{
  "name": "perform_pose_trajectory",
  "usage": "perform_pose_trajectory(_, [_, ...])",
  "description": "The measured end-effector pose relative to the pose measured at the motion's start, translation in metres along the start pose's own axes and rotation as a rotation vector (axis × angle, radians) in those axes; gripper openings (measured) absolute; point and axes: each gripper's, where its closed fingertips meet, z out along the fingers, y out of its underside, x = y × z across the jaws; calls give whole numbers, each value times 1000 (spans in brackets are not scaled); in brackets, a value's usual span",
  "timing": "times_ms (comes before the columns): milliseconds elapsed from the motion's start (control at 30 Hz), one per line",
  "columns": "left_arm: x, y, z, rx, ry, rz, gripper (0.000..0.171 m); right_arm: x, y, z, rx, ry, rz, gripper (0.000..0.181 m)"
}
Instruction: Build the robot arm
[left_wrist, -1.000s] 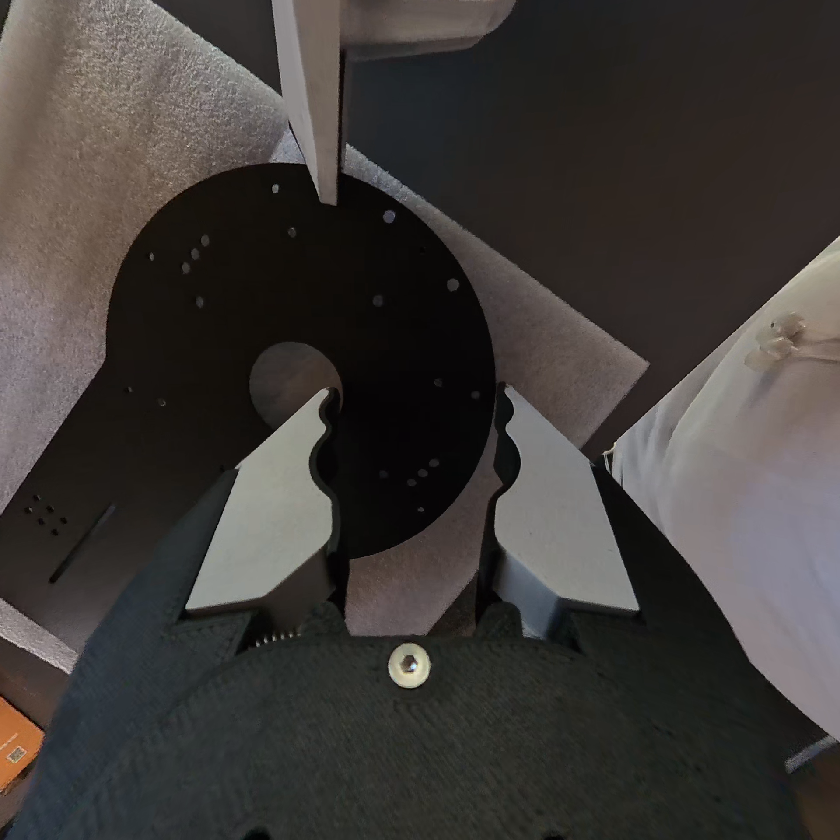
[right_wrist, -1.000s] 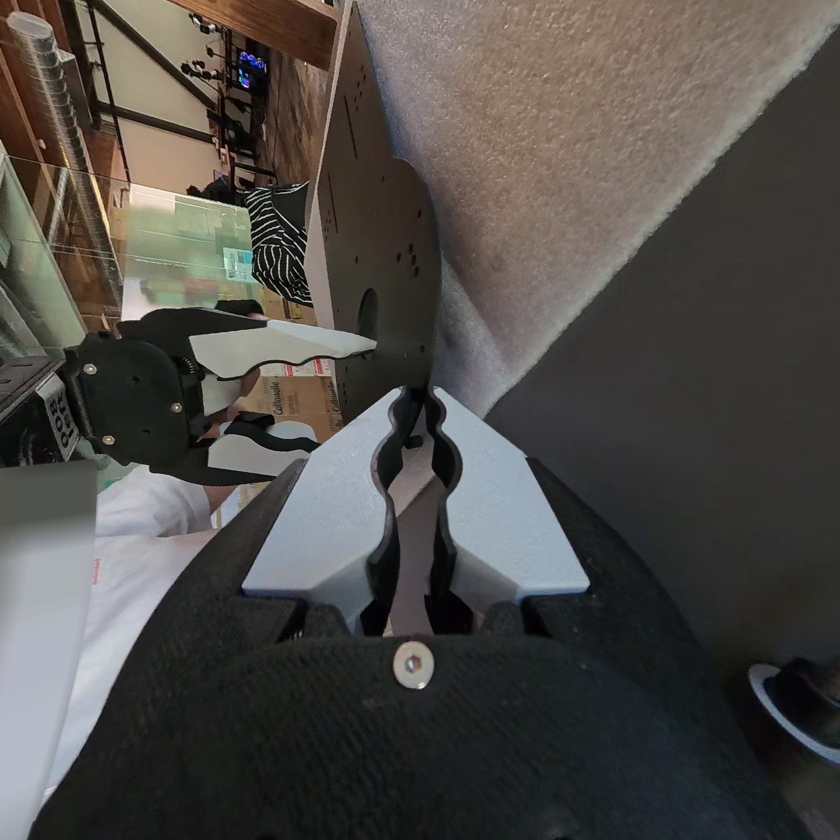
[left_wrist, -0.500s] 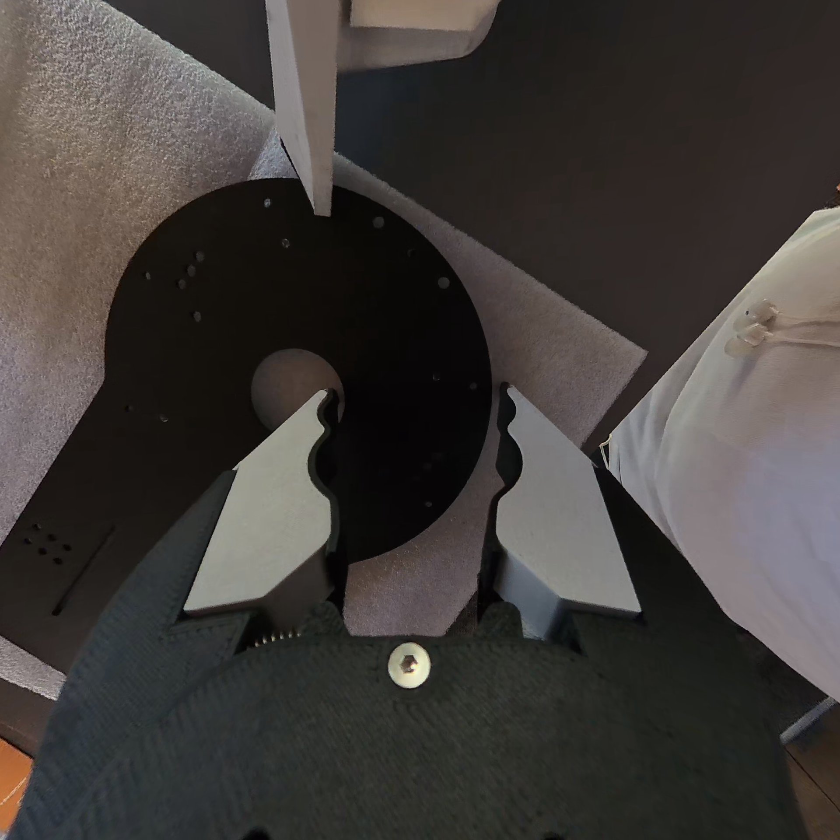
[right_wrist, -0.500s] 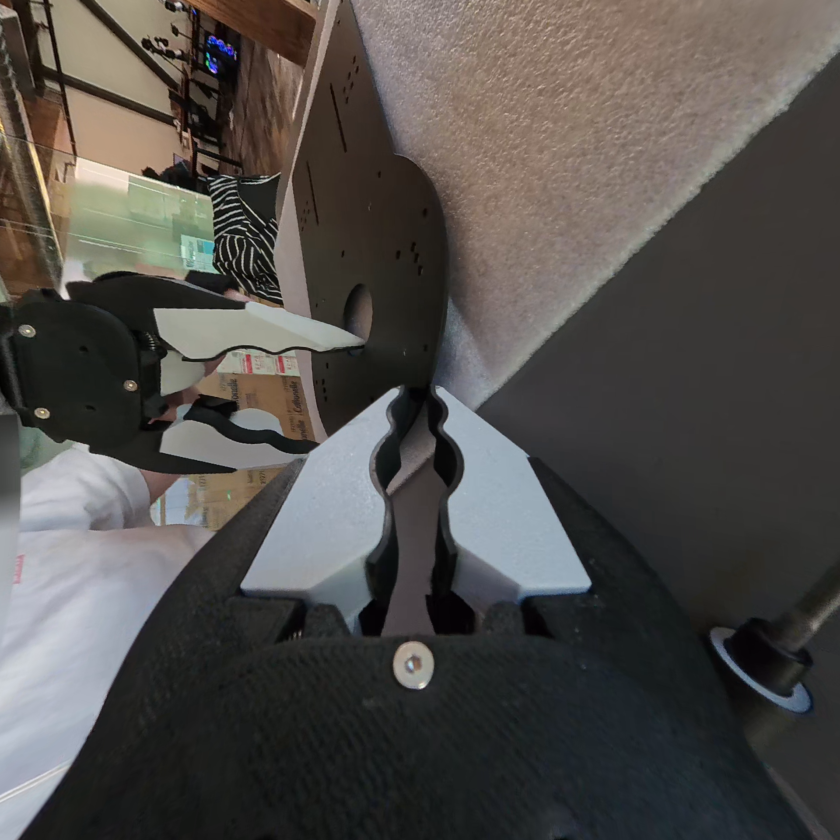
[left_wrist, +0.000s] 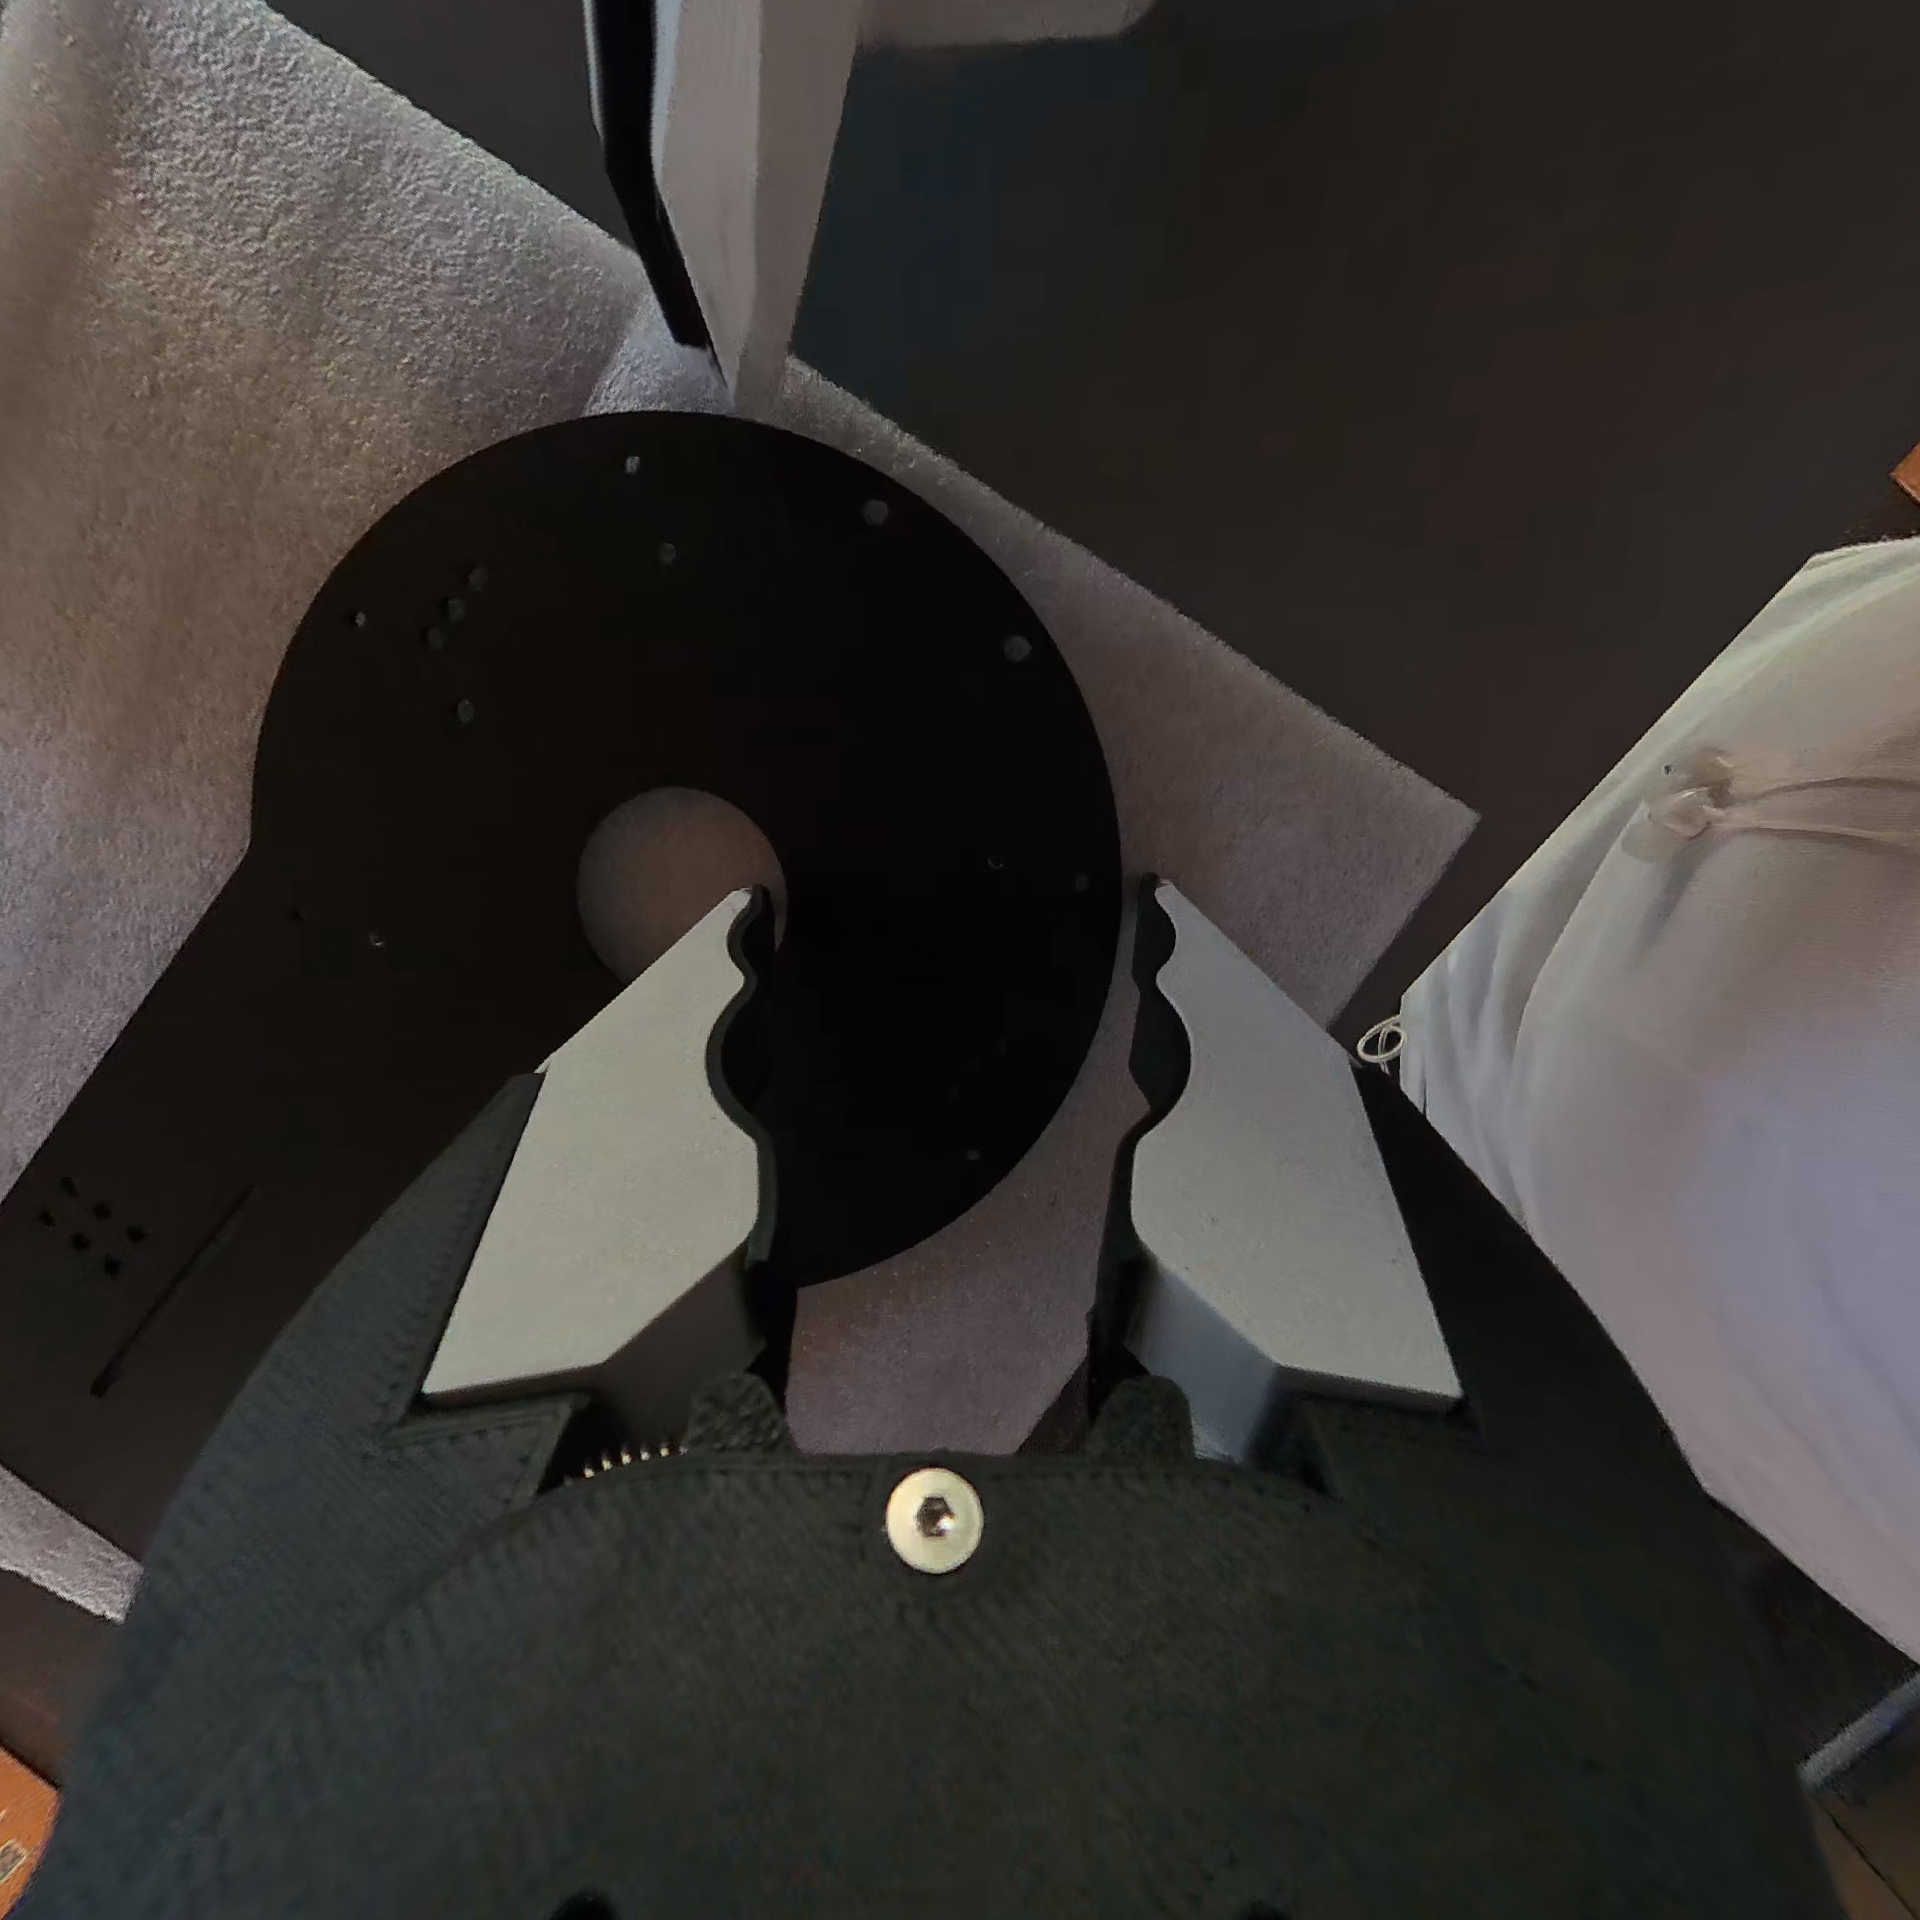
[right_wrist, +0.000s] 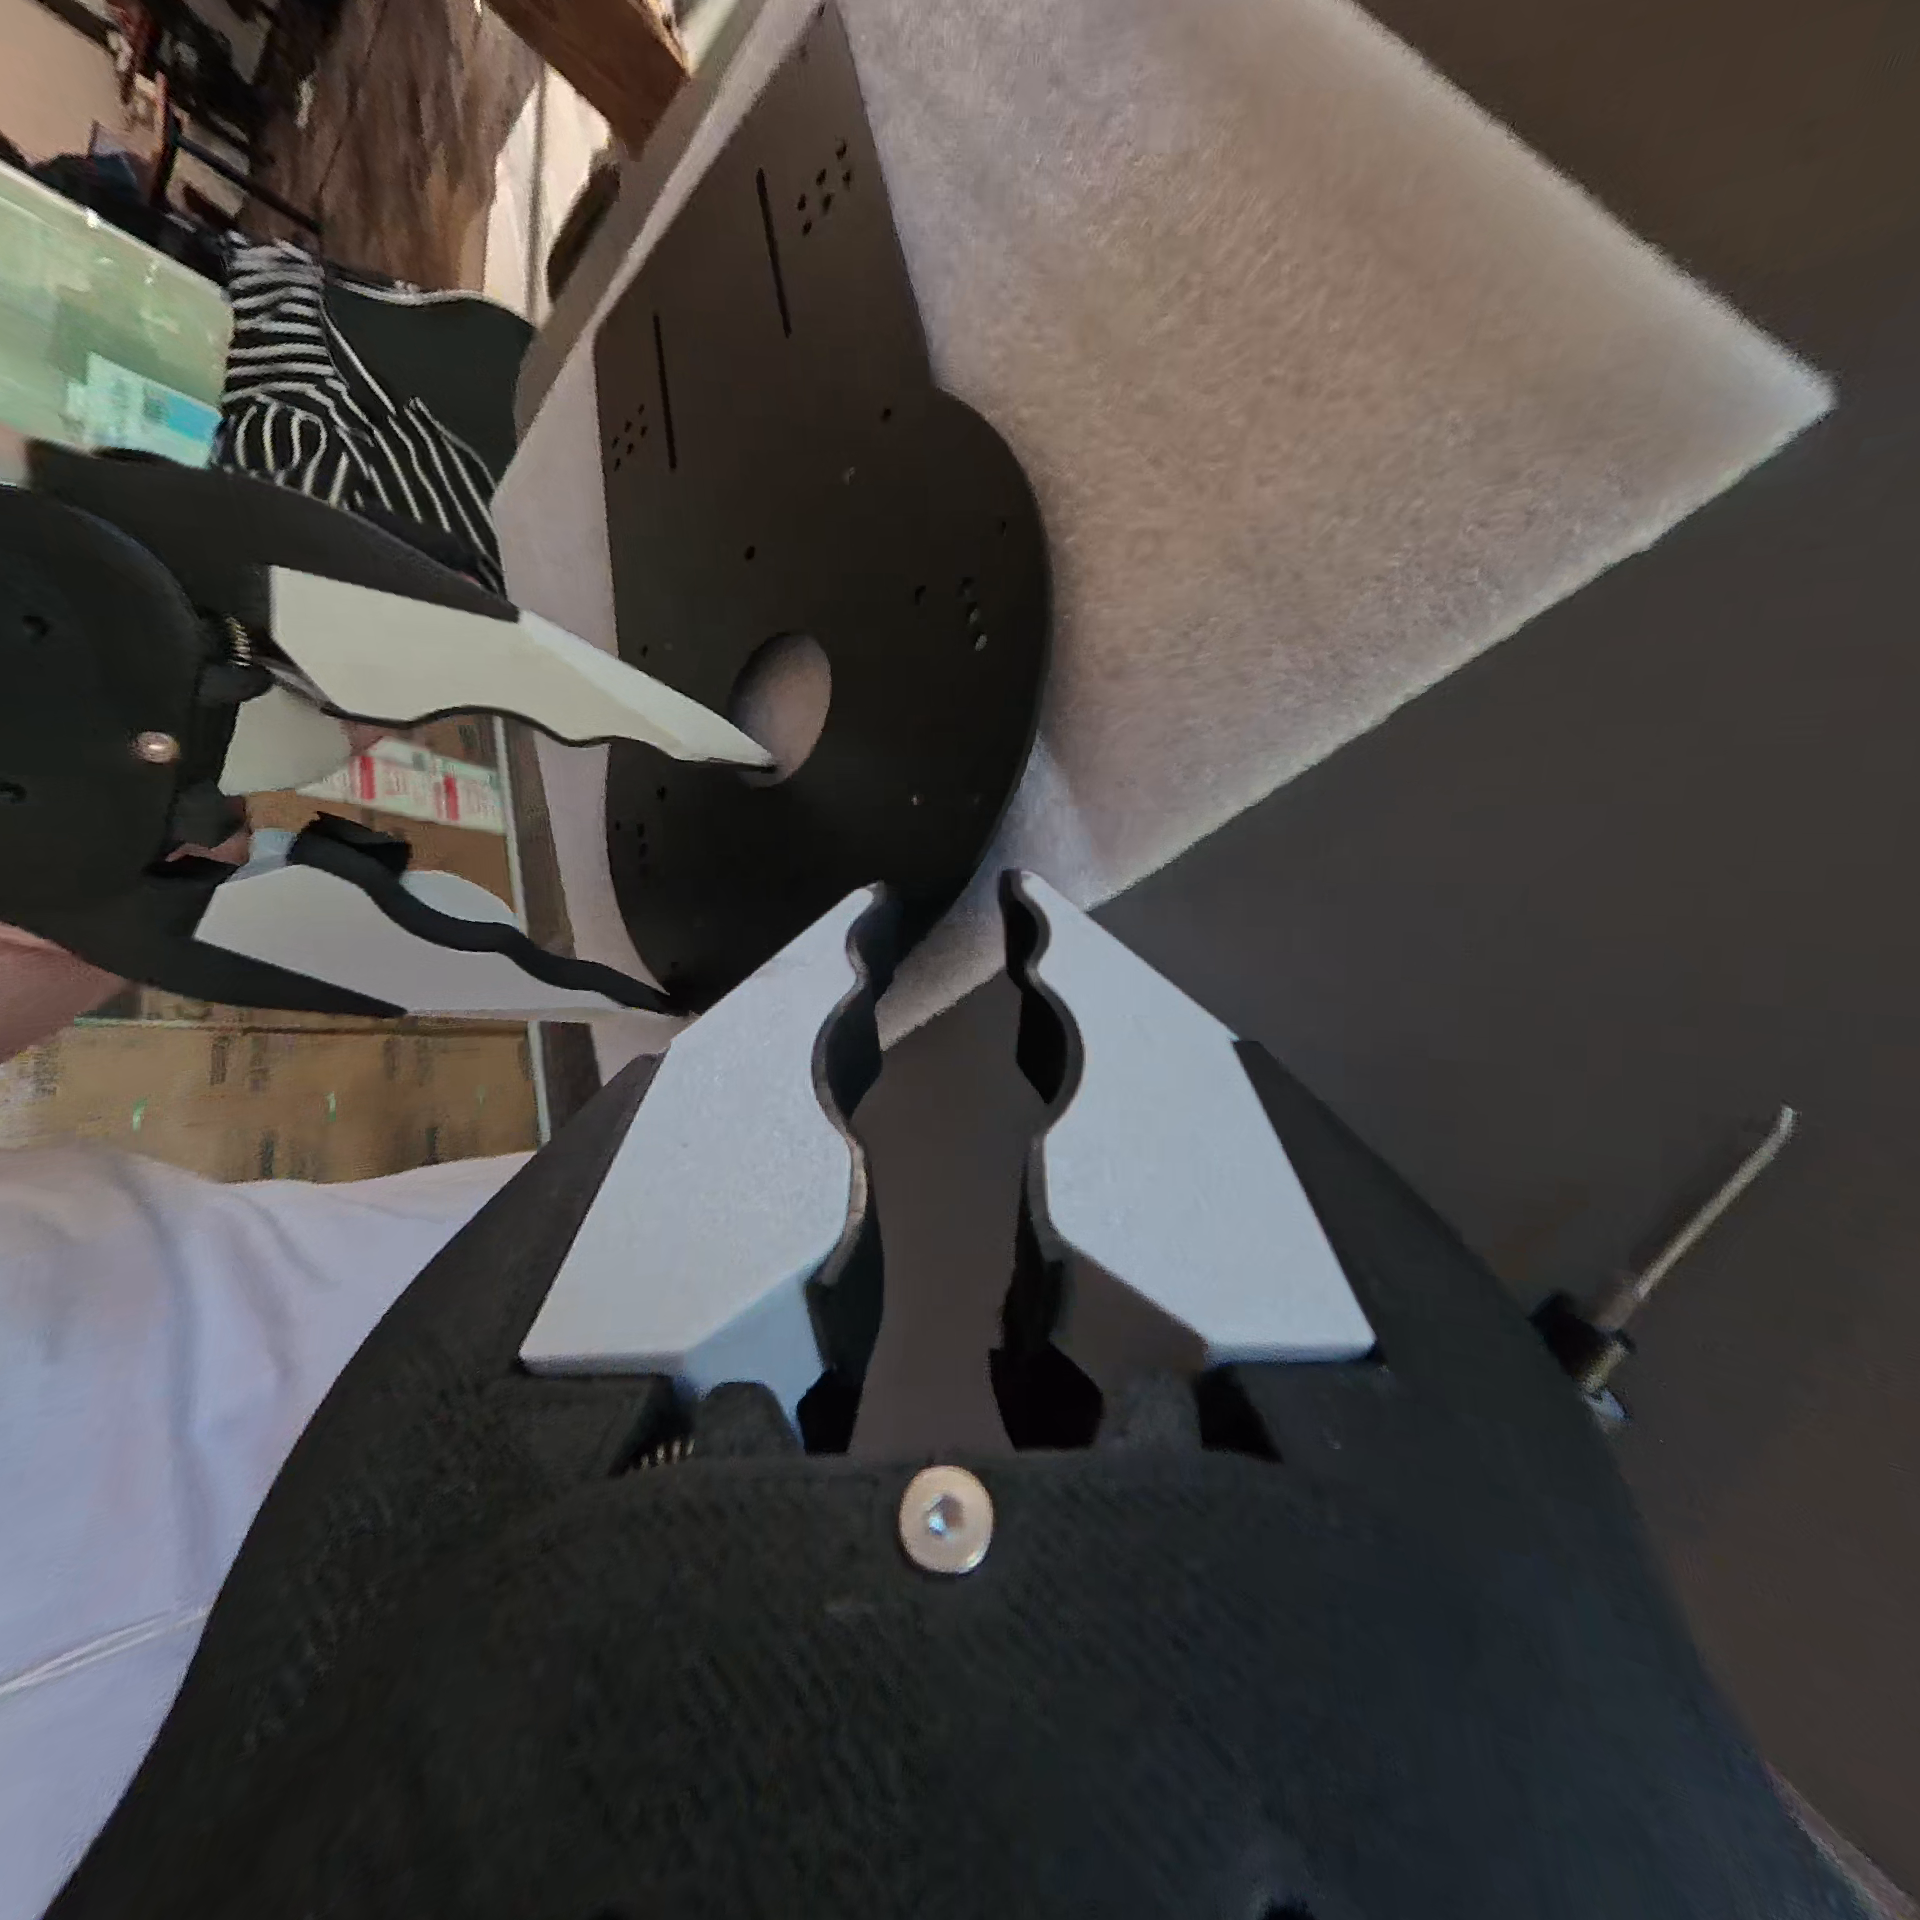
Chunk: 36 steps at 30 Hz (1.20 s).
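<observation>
A grey foam sheet (left_wrist: 187, 436) covers the dark table (left_wrist: 1351, 312), bearing a black perforated plate (left_wrist: 644, 665). The left gripper (left_wrist: 951, 894) spreads wide, straddling the plate's rim at five o'clock. The right gripper (right_wrist: 940, 888), parted, apparently grips nothing, near the rim at twelve o'clock.

Dim, warm light falls on the dark tabletop (left_wrist: 1351, 312), brighter beyond the fingertips at the left of the right wrist view — daylit background there, smeared by motion blur. Wide-angle bending warps the edges; the black plate (left_wrist: 883, 727) swallows detail.
</observation>
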Motion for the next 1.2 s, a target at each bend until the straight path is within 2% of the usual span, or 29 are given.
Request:
perform_pose_trajectory(67, [0, 0, 0, 5, -4, -6, 69, -10, -3, -8, 50, -25, -23, 22])
perform_pose_trajectory(167, [-3, 0, -2, 1, -46, 1, 76, -23, 14, -10, 38, 0, -142, 22])
perform_pose_trajectory(300, [-4, -3, -3, -1, -80, 19, 77, -28, 33, -6, 53, 165, -428, 22])
perform_pose_trajectory(400, [2, -8, -3, 23, -27, -29, 74, -23, 42, 0, 19, 273, -563, 22])
perform_pose_trajectory(500, [2, -14, -5, 37, 4, -87, 72, -25, 42, 7, 35, 297, -587, 21])
perform_pose_trajectory(633, [1, -20, -5, 56, -9, -157, 70, -25, 39, 8, 60, 309, -602, 21])
perform_pose_trajectory(767, [-1, -19, 1, 21, -61, -210, 71, -25, 39, 9, 78, 269, -566, 20])
perform_pose_trajectory(967, [-4, -17, 6, 7, -74, -230, 62, -25, 39, 10, 84, 257, -577, 20])
perform_pose_trajectory(1200, [-5, -17, 5, -23, -61, -242, 62, -25, 39, 10, 92, 248, -583, 20])
